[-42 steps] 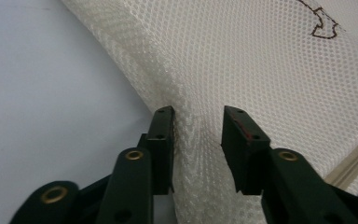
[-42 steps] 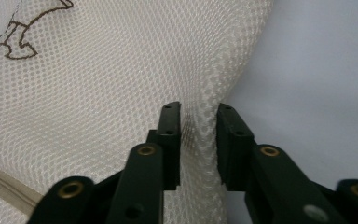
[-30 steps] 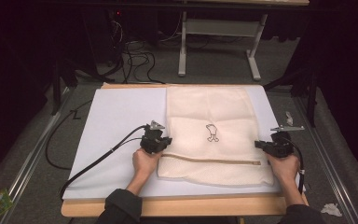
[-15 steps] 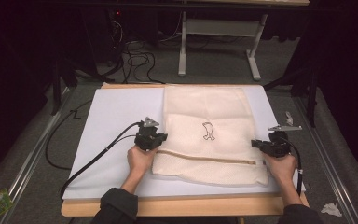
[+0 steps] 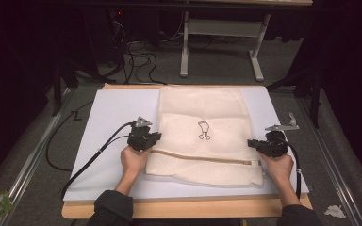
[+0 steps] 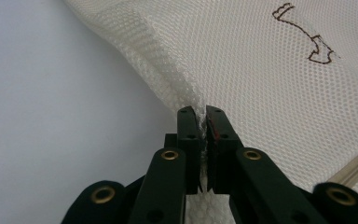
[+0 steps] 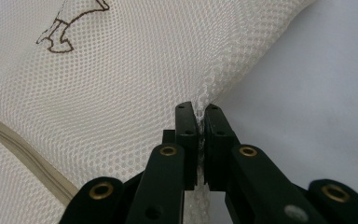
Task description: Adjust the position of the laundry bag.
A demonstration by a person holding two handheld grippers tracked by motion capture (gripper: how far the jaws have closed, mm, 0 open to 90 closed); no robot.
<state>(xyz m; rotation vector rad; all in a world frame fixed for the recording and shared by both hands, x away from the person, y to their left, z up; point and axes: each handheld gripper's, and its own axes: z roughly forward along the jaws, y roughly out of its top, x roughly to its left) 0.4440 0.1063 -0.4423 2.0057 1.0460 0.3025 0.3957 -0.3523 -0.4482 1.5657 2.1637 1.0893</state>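
While a person's two hands reach in from the near edge of the table, a cream mesh laundry bag (image 5: 202,136) lies spread on a white mat (image 5: 108,117) that covers the wooden tabletop (image 5: 179,209). At the bag's left edge the left gripper (image 5: 154,137) has its jaws clamped on a pinch of the netting, and the left gripper view (image 6: 200,116) shows the mesh squeezed between the two black pads and drawn up into a ridge. At the opposite edge the right gripper (image 5: 252,143) is likewise closed on the fabric, with the right gripper view (image 7: 199,112) showing a thin fold of net caught between its jaws. A tan zip (image 5: 198,157) runs across the bag between the two grippers, near its front end, and a small brown embroidered figure (image 5: 203,131) sits at the middle of the panel beyond it. Black cables (image 5: 94,155) trail from the left gripper across the mat and off the table's left side.
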